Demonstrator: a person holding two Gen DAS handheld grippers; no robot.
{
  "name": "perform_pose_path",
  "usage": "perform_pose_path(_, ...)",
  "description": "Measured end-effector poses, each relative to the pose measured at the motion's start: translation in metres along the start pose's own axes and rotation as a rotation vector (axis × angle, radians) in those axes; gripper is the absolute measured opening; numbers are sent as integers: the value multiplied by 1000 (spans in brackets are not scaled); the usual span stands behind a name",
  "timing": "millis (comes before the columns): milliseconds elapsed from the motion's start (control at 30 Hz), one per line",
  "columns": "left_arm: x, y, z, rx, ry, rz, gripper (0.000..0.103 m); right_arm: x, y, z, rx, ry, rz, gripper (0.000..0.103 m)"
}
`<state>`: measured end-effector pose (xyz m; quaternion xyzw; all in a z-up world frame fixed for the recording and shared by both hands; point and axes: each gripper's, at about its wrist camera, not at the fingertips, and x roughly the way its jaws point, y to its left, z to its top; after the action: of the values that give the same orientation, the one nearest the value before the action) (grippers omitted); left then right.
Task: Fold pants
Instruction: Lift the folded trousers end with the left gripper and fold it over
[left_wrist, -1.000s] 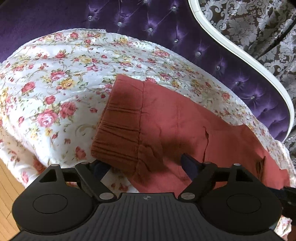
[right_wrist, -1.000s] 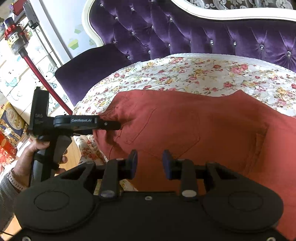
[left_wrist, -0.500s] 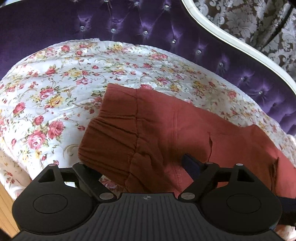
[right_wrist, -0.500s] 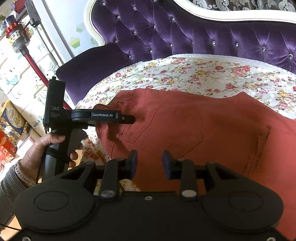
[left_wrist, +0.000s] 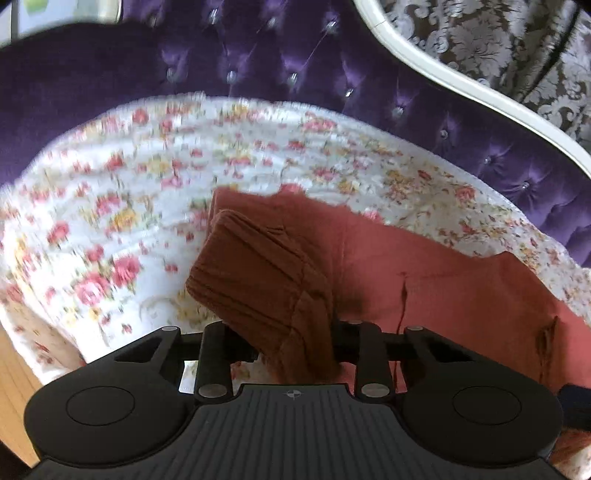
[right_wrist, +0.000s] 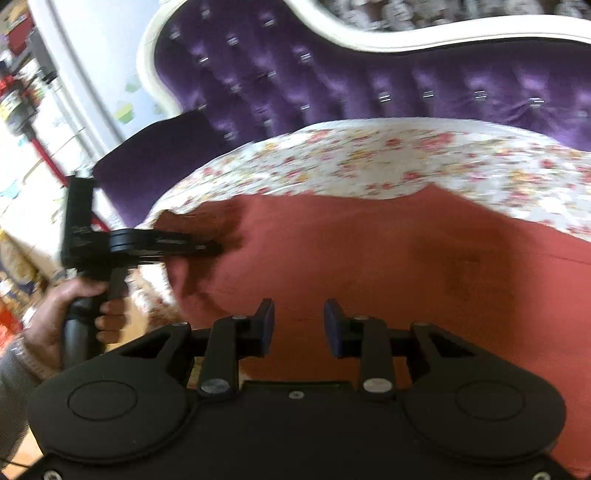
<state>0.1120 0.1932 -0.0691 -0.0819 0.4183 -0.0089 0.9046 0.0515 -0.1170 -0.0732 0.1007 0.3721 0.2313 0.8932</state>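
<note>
Rust-red pants (left_wrist: 443, 288) lie spread on a floral bedspread (left_wrist: 129, 192). My left gripper (left_wrist: 295, 347) has its jaws closing, and the ribbed waistband (left_wrist: 258, 266) is bunched between them, pinched and raised off the bed. The right wrist view shows the same left gripper (right_wrist: 216, 249) gripping the left edge of the pants (right_wrist: 369, 258), held by a person's hand (right_wrist: 74, 306). My right gripper (right_wrist: 299, 325) hovers over the near part of the pants. Its blue pads (right_wrist: 267, 325) stand apart with nothing pinched between them.
A purple tufted headboard (left_wrist: 295, 55) with a white frame curves behind the bed. Patterned wallpaper (left_wrist: 498, 37) is beyond it. Wood floor (left_wrist: 14, 387) shows past the bed's left edge. Shelves and a red pole (right_wrist: 44, 158) stand at the far left.
The left gripper's jaws went from wide apart to closed on the waistband and lifted it, curling it over the pants. Both views have shifted and blurred; the right jaws kept their gap.
</note>
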Motion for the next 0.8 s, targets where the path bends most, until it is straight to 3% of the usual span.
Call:
perform_pose_path(167,-33,-25,11,64,-73,23,28,-13,-30,-10,64,2,-141,43)
perform_pose_path(400,-79,-74,32,164,-155,-11,28,-2,-50,-35,116,60,-193,39)
perform_pose_path(533,-101,-118,39,243,-194,-58,28,-5,-44,-40,56,42,-207,38)
perform_pose_path(667,-114,-172,38,324,-208,-144,28,-33,-64,-39,142,-30,-173,37)
perform_pose_path(800,-107,-236,25,414,-185,-238,28,-64,-90,-42,186,-79,-230,37)
